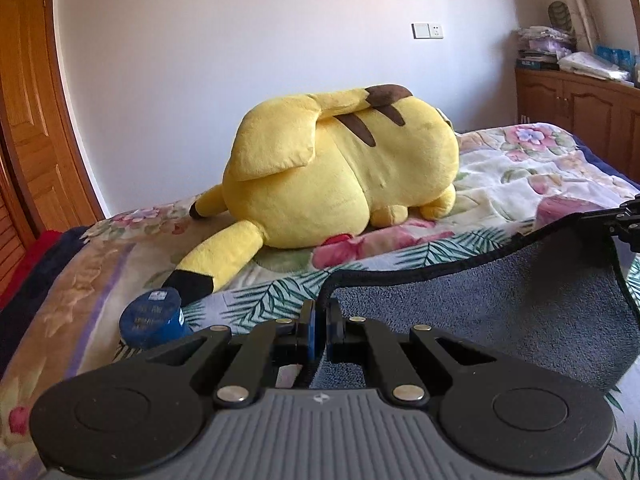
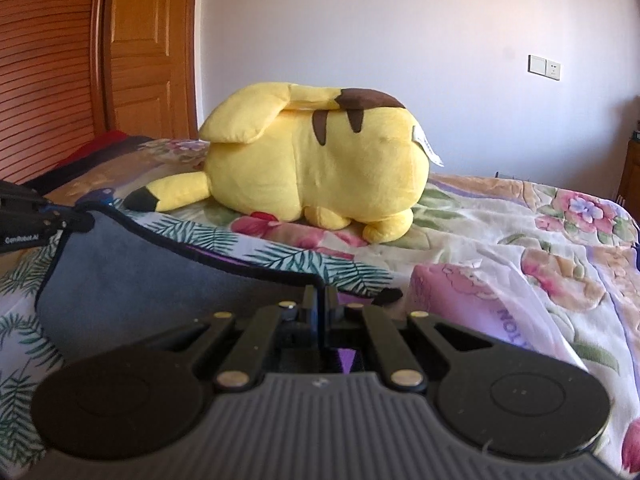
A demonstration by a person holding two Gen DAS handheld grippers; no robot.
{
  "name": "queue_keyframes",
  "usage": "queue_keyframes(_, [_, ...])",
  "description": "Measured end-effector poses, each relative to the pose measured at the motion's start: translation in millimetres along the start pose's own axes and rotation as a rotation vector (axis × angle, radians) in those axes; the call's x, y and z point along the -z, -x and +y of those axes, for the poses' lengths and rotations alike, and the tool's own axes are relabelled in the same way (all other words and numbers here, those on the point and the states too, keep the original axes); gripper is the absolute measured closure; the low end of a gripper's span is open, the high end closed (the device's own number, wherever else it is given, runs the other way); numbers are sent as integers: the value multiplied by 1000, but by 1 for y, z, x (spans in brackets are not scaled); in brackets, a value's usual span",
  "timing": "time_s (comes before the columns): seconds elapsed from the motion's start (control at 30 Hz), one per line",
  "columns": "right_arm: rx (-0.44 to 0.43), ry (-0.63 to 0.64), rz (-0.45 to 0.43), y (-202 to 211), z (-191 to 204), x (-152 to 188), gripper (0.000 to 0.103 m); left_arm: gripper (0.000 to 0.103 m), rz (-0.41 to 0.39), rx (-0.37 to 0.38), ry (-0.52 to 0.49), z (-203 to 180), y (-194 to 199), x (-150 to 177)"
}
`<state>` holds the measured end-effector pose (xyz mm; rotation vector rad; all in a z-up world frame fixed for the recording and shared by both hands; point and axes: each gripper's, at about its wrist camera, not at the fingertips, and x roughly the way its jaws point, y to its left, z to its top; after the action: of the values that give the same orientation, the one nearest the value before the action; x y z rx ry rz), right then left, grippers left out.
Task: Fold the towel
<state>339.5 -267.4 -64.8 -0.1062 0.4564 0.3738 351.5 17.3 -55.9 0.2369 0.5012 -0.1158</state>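
Towel [image 1: 500,304]: grey-blue terry with a dark bound edge, lifted off the bed [image 1: 520,168] by two corners, its top hem sagging between them; it hangs on the near side of the plush toy, well apart from it.

Left tool [image 1: 320,312]: jaws drawn close together, pinching one top corner of the towel; the dark hem runs up into the narrow gap between its fingers [image 1: 306,320]. It appears also at the left edge of the right wrist view [image 2: 80,218], gripping that same corner.

Right tool [image 2: 320,300]: jaws likewise narrow, clamped on the other top corner, the hem entering between them. Seen from the left wrist view at the right edge [image 1: 624,216], holding the raised corner.

Plush toy [image 1: 344,168]: large, yellow, with brown stripes and black-tipped ears, lying on the floral bedspread.

Blue cylindrical container [image 1: 154,318]: on the bed, nearer than the plush toy, just beside its black ear tip and left of the left tool.

Wooden door [image 1: 28,100]: behind the plush toy, to its left.

Wooden cabinet [image 1: 580,108]: right of the plush toy, stacked with linens.
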Motion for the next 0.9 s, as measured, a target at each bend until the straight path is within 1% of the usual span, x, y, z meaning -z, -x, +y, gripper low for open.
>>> queue_keyframes(0.13, [0, -25, -3, -13, -6, -4, 100, 98, -2, -7, -14, -1, -13, -5])
queue_keyframes(0.33, [16, -29, 3, -32, -11, -4, 100, 98, 3, -11, -32, 1, -36, -12])
queue_keyframes(0.43, [21, -26, 9, -42, -13, -2, 100, 98, 14, -16, -39, 1, -49, -10])
queue_keyframes(0.63, [31, -20, 35, -63, -16, 6, 100, 98, 48, -8, -8, 5, -75, -4])
queue_keyframes(0.8, [32, -20, 56, -74, -17, 12, 100, 98, 72, -5, -25, 4, -89, 3])
queue_keyframes(0.83, [32, -22, 62, -77, -17, 13, 100, 97, 78, -3, -27, 3, -91, 4])
queue_keyframes(0.9, [33, -37, 71, -80, -19, 16, 99, 92, 88, 1, -11, 4, -94, 5])
